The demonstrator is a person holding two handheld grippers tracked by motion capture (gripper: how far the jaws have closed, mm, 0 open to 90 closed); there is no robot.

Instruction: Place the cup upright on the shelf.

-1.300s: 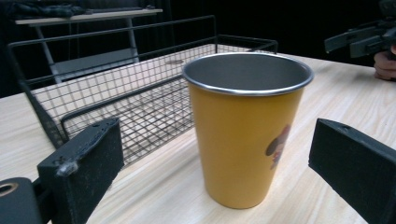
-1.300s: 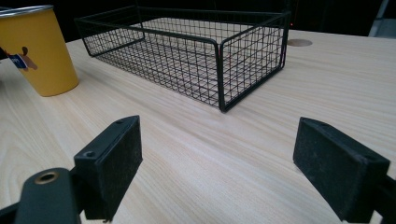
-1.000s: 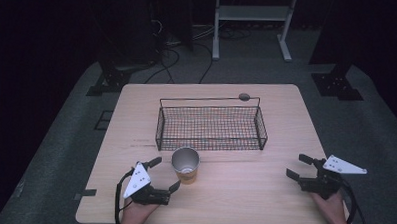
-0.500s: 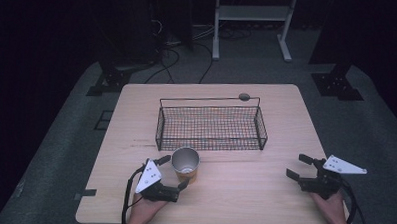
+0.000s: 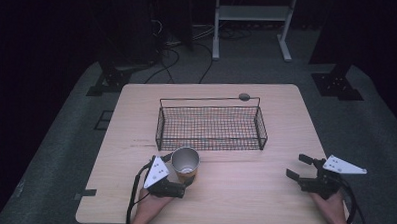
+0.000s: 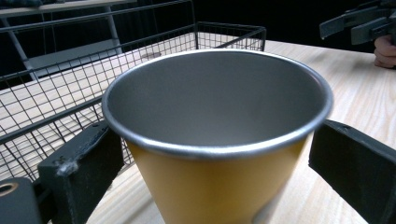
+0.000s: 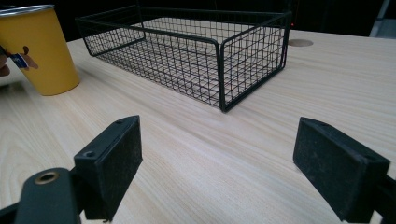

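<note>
- Two claws are working at a pale wooden worktop (image 5: 243, 193).
- The left claw (image 6: 210, 177) is straddling a yellow cup (image 6: 219, 154), its jaws spread to either side of the metal rim, not visibly pressing it.
- The cup is standing upright just in front of a black wire basket (image 5: 211, 123).
- The right claw (image 5: 304, 168) is hovering released, well apart from the cup.
</note>
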